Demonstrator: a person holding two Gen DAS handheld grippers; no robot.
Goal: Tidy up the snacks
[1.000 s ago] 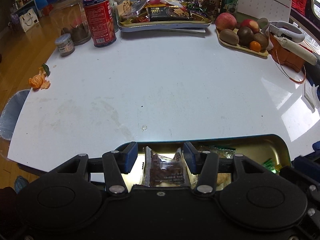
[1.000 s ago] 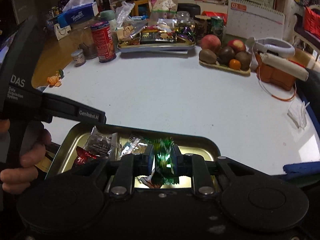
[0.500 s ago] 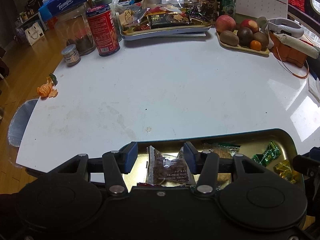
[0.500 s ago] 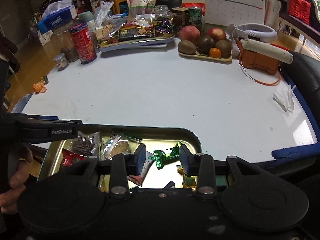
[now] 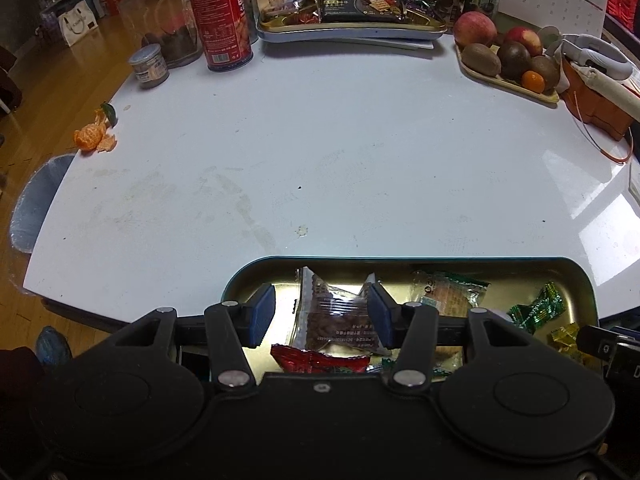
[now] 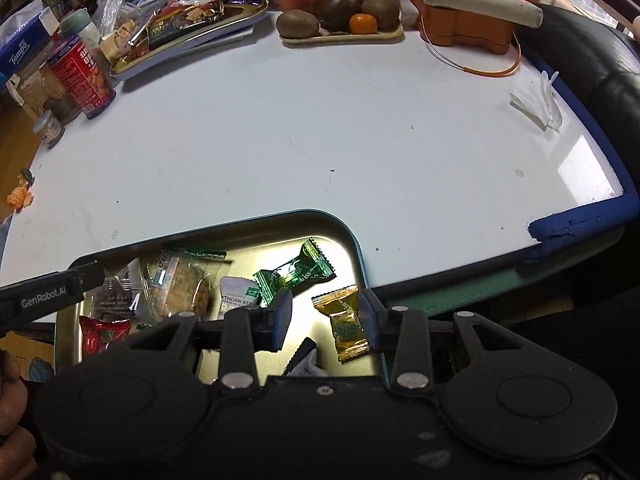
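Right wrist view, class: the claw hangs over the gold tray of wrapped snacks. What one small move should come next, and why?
Probably lower the right claw a little and close on the yellow candy. Its jaws, which have just been opening, stand apart with that wrapper lying loose between them in the gold tray; the green candy lies free beyond the tips.
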